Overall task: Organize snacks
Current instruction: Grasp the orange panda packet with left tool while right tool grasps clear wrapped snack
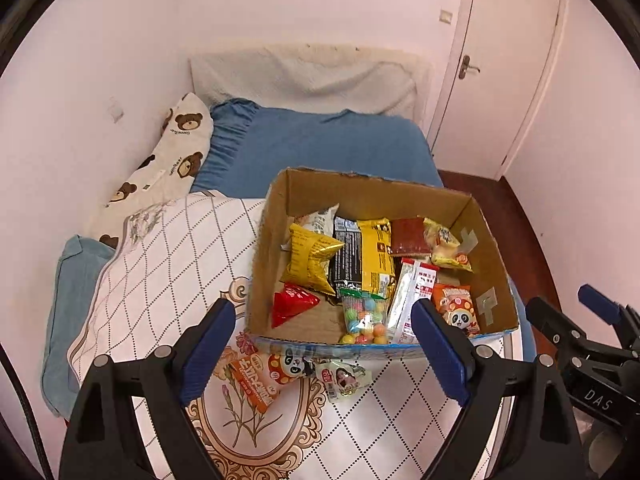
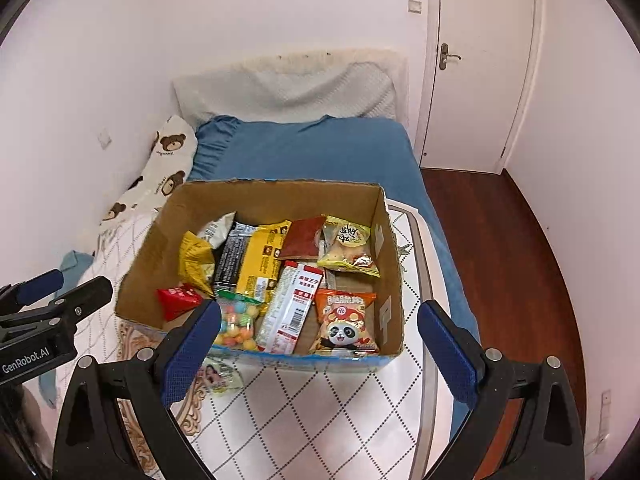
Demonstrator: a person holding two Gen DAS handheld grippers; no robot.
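A cardboard box (image 1: 492, 240) (image 2: 392, 264) sits on a patterned blanket on the bed and holds several snack packets: a yellow bag (image 1: 312, 260), a red packet (image 1: 290, 306), a candy-ball bag (image 1: 364, 316) (image 2: 238, 322) and a panda packet (image 2: 344, 322). Two packets lie on the blanket in front of the box: an orange panda packet (image 1: 260, 380) and a pale green packet (image 1: 344, 378) (image 2: 218, 376). My left gripper (image 1: 324, 354) is open and empty above these two. My right gripper (image 2: 320, 354) is open and empty above the box's near wall.
The patterned blanket (image 1: 168, 264) (image 2: 312, 416) covers the near bed, with blue sheet (image 1: 320, 144) and a bear-print pillow (image 1: 172, 160) beyond. A white door (image 2: 480, 68) and wooden floor (image 2: 512, 248) are at right. Each gripper shows at the other view's edge.
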